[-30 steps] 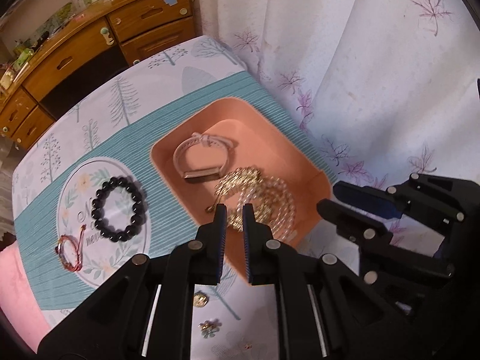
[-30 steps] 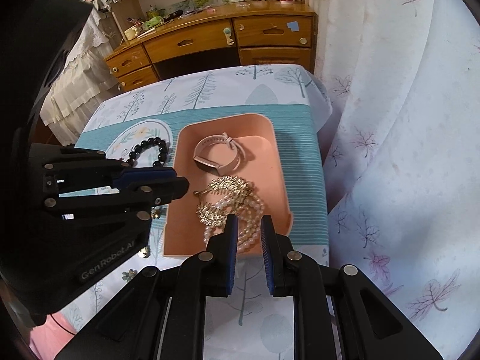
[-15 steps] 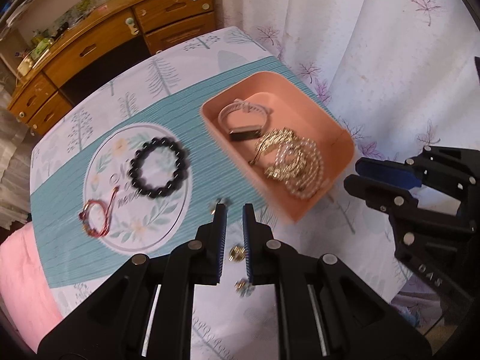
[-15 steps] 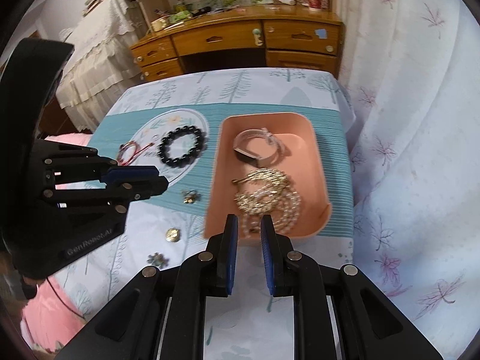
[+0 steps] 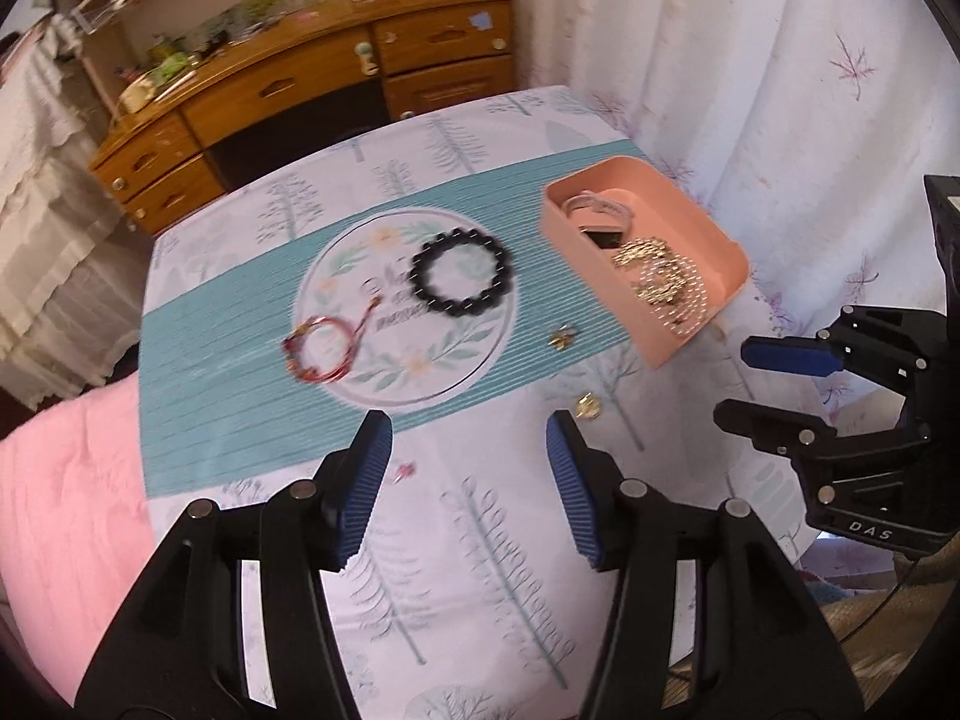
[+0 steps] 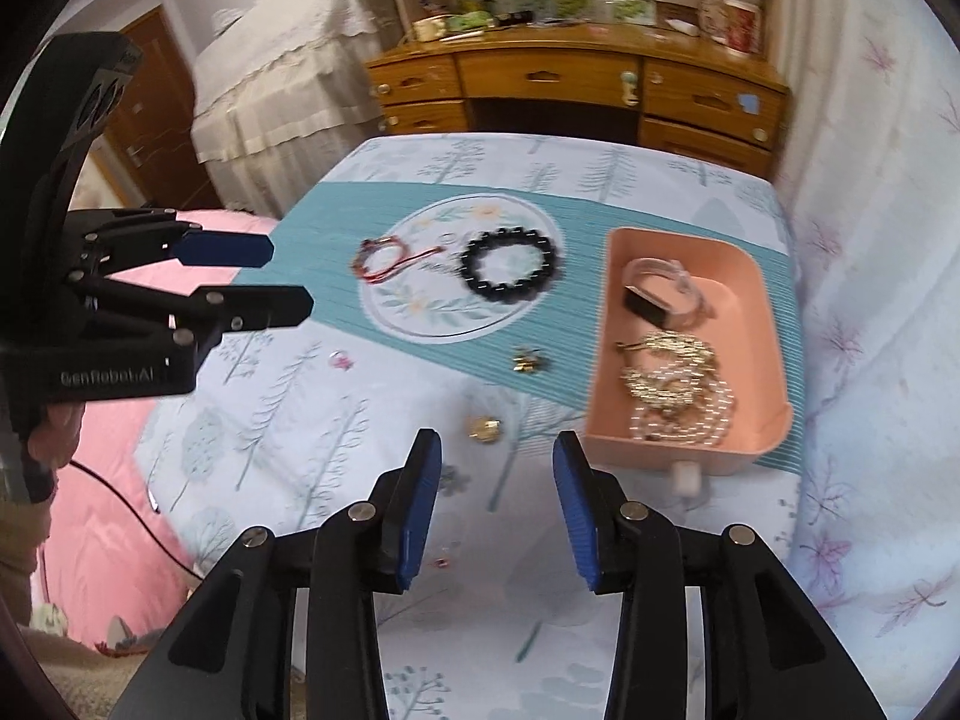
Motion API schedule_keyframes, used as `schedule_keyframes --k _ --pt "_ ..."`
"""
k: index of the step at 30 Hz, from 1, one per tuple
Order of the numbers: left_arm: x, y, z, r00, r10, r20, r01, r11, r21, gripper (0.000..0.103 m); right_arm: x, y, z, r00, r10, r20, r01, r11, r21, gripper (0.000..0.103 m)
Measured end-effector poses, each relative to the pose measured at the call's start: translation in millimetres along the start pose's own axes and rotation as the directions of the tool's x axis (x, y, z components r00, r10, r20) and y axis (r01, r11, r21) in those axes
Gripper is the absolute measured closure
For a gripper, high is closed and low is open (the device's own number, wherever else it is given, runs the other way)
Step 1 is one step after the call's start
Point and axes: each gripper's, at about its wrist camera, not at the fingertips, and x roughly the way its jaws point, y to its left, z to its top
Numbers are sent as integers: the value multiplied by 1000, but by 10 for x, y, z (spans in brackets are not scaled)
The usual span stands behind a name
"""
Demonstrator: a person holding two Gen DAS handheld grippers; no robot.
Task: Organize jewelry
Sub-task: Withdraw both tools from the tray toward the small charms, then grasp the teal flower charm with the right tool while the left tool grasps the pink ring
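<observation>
Left gripper (image 5: 468, 468): fingers spread wide, holding nothing, above bare cloth (image 5: 480, 540) near the table's front edge. Right gripper (image 6: 495, 480): likewise spread and unloaded, just short of the tray (image 6: 774, 324). The tray sits at the table's right edge and holds a watch (image 6: 657, 291) and a pearl-and-gold tangle (image 6: 678, 384). Loose on the cloth: bead bracelet (image 5: 459, 279), red cord bracelet (image 5: 321, 348) and small gold pieces (image 6: 486, 427), possibly charms; blur hides detail. Open cloth lies between both grippers and the bracelets.
</observation>
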Motion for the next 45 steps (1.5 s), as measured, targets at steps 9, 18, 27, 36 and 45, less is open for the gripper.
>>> schedule_keyframes --k 9,18,27,36,45 --pt "209 256 -467 1000 17 -15 -17 999 -29 52 227 329 -131 998 59 -31 -62 995 -80 64" --pt "740 200 -827 999 43 -26 -41 996 80 53 825 407 -383 994 52 -93 -63 991 -118 64" --pt "1004 424 -738 999 19 -41 -17 999 42 64 1221 409 -356 994 8 -111 -23 991 -129 64" --pt "1253 439 -678 997 11 -71 -9 1000 18 78 1317 485 -364 995 -18 -95 0 982 -188 84" --pt "1313 439 -603 997 17 -70 -16 1000 12 88 1316 431 -364 996 13 -83 -26 986 -162 84"
